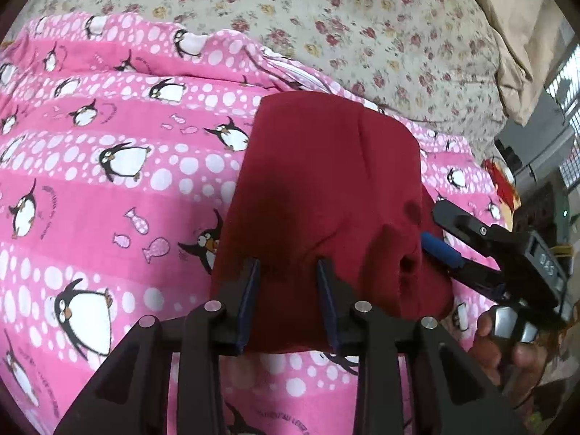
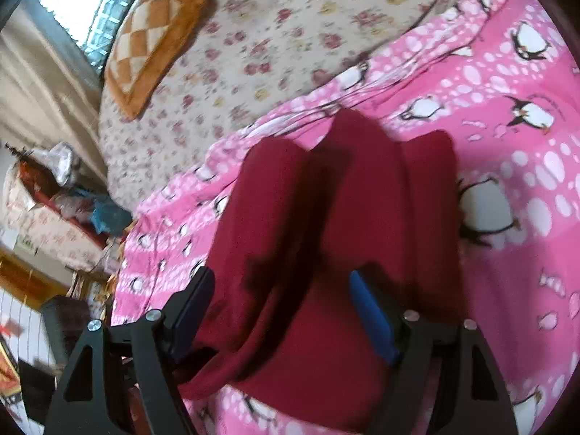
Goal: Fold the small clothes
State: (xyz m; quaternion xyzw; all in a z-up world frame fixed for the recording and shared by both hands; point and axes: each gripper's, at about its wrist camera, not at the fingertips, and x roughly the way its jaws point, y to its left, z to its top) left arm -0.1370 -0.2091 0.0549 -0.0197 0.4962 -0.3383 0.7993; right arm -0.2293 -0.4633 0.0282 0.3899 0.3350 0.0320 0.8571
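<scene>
Left wrist view is showing the left tool (image 1: 290, 272) hovering low over the near end of a dark red garment (image 1: 326, 181), its blue-padded fingers (image 1: 250, 301) standing a little apart with red cloth showing between them; whether the pads are pressing that cloth I cannot tell, so I am reading it as released rather than gripped. The garment is lying ahead of this tool on a pink penguin-print sheet (image 1: 108, 181) spread over the bed, with a flowered bedcover (image 1: 362, 18) beyond it.

The right tool (image 2: 282, 311) is standing wide apart, its fingers straddling the garment's near end without pinching it; in the left wrist view it is coming in from the right side, held by a hand (image 1: 507, 348).

The cloth is looking soft, light and limp: it is bunching into rolls and ridges ahead of the right tool instead of lying flat. It is probably going to sag and slide on the sheet when lifted, so a single layer may slip free. I would be taking hold at an outer edge or corner, pinching all layers together, not the puffy middle.
</scene>
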